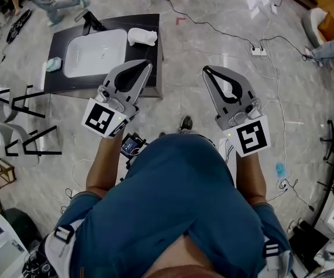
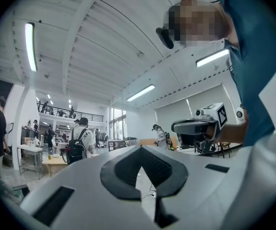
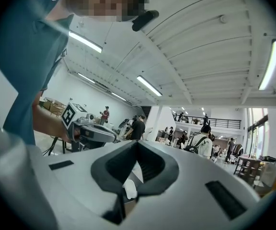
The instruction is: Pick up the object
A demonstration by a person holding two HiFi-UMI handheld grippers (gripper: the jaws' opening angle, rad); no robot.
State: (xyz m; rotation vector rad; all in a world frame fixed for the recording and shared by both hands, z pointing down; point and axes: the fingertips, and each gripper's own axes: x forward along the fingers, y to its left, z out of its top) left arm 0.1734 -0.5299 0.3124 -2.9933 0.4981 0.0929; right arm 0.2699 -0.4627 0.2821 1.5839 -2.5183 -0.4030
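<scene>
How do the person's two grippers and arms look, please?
The left gripper and right gripper are pale grey and taper to a point, with a black teardrop-shaped lining inside. Each carries a white cube with black square markers. The person wears a blue short-sleeved shirt.

Count, head view. Grippers: two, the left gripper and the right gripper. Dark table: one. White basin: one. White object: one. Small teal item: one. Power strip: one.

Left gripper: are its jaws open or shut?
Shut: the left gripper has its jaw tips touching, with nothing held between them.
</scene>
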